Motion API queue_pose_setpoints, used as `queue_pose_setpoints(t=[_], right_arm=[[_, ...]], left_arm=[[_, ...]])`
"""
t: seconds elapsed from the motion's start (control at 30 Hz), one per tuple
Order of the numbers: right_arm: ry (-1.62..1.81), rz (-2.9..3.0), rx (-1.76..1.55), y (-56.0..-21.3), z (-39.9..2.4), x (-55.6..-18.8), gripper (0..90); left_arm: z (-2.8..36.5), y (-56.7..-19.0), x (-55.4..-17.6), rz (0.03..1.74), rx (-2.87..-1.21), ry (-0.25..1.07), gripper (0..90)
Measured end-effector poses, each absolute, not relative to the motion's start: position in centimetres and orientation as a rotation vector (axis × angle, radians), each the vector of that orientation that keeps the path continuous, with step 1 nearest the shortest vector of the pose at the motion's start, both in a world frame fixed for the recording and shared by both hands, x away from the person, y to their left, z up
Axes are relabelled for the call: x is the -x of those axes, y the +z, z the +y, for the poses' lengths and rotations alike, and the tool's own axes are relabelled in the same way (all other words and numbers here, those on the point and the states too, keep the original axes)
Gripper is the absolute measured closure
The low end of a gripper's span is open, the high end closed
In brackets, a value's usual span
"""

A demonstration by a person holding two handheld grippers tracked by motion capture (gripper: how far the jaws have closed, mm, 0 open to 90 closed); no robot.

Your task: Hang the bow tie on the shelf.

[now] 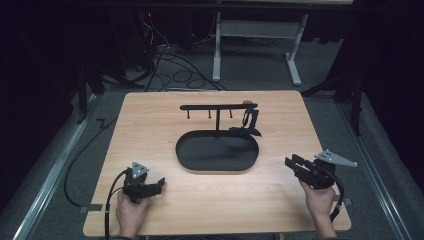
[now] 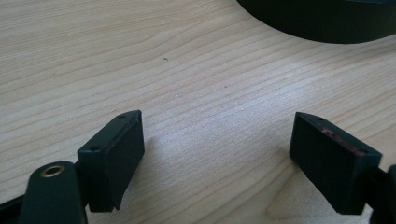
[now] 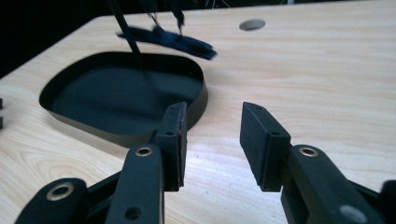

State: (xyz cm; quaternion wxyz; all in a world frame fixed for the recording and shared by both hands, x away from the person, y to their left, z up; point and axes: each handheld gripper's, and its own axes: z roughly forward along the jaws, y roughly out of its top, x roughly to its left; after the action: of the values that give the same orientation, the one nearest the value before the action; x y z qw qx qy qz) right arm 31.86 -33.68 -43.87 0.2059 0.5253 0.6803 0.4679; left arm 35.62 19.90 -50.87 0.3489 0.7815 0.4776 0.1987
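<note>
On the table (image 1: pixel 150 125), the left gripper (image 1: pixel 159 184) sits low near the front left corner, its jaws spread wide over bare wood with nothing between them. The right gripper (image 1: pixel 291 164) is near the right edge, jaws parted and empty, pointing toward the black tray (image 1: pixel 186 159). The tray lies at the table's middle, bearing a stand (image 1: pixel 218 106) with a dark strap (image 1: pixel 247 120) hanging from its right end onto the tray rim.

On the wooden table (image 1: pixel 150 120), 2 hand-held grippers flank a black tray (image 1: pixel 217 152) with what seems a hook stand (image 1: pixel 218 107).
</note>
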Motion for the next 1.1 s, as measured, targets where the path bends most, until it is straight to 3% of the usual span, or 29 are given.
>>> queue_pose_setpoints(t=[0.6, 1.1], right_arm=[[1.086, 1.987, -1.497, -48.1, -32.4, -33.7, 61.2], [0.878, 2.039, -1.465, -50.1, -30.9, -34.6, 49.1]], left_arm=[[19.9, -50.9, -35.6, 1.238, -2.025, 0.515, 18.4], [19.9, -50.9, -35.6, 1.237, -2.028, 0.514, 18.4]])
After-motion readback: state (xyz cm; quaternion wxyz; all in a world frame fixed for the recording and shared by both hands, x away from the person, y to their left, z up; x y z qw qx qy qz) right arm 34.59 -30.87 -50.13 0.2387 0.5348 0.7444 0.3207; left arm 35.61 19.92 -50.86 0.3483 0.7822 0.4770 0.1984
